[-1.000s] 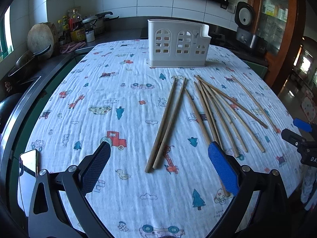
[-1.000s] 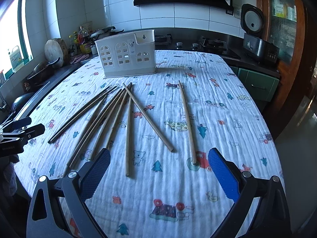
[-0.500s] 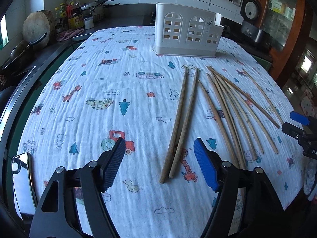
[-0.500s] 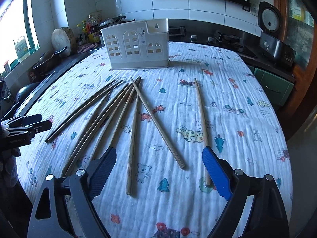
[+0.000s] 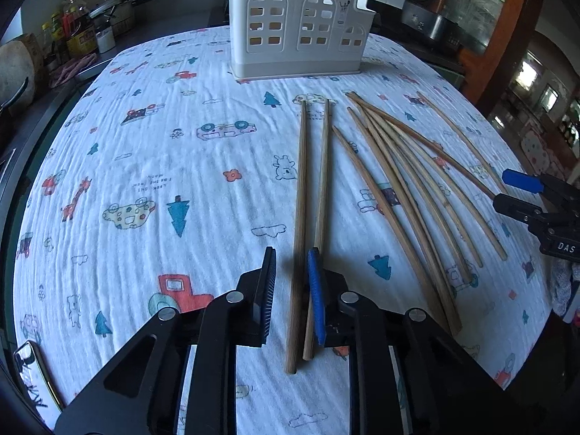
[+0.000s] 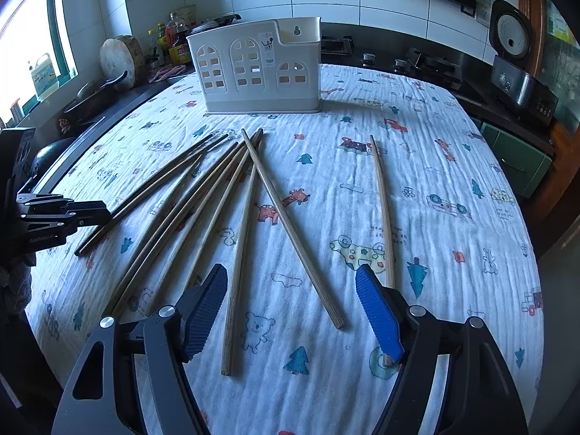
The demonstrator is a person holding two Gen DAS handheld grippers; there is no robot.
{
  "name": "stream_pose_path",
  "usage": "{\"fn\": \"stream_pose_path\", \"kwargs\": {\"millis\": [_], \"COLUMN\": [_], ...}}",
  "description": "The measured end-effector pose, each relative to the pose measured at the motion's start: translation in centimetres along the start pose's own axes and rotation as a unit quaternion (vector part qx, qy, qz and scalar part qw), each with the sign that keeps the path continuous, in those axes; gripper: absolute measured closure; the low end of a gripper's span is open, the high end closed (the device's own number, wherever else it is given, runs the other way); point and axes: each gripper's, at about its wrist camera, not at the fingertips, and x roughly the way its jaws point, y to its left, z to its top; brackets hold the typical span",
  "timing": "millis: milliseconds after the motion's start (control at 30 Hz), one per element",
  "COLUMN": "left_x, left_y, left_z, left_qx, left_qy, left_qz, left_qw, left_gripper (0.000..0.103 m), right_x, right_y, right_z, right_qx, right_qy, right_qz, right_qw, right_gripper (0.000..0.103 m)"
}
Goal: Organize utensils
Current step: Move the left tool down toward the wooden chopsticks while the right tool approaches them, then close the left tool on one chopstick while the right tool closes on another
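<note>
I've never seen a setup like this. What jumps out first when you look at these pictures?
Wooden chopsticks lie fanned across a cartoon-printed tablecloth, with one stray chopstick lying apart on the right. Behind them, at the far edge, stands a white utensil holder with arched window cutouts. Closest to the camera, the left gripper has its fingers narrowed around a pair of chopsticks, while the right gripper hovers wide open above the spread.

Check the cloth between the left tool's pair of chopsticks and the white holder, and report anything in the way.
Nothing visible blocks it. The pair of brown wooden chopsticks lies between the left tool's fingers, and bare printed tablecloth runs to the white plastic utensil holder. The other chopsticks lie off to the right.
</note>
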Motion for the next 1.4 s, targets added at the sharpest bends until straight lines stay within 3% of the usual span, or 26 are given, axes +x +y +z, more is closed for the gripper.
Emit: {"fn": "stream_pose_path", "kwargs": {"millis": [133,467,1167,1400], "left_x": [0.6,0.8,0.5,0.4], "left_y": [0.0,0.5,0.5,0.9], "left_z": [0.3,0.5,-0.2,-0.2], "left_qx": [0.012,0.012,-0.013,-0.022], "left_qy": [0.01,0.014,-0.003,-0.002], "left_qz": [-0.004,0.001,0.002,-0.006], "left_qw": [0.9999,0.9998,0.9999,0.9997], "left_gripper": [0.092,0.096,0.095,0.096], "right_x": [0.6,1.6,2.2,1.5], "right_y": [-0.2,-0.5,-0.2,0.1], "right_z": [0.2,0.5,-0.4,-0.3], "right_qx": [-0.002,-0.012,-0.06,-0.05], "right_qy": [0.006,0.013,0.011,0.001], "right_qz": [0.007,0.021,-0.014,-0.012], "right_qw": [1.0,1.0,0.998,0.999], "right_gripper": [0.037,0.058,0.091,0.096]}}
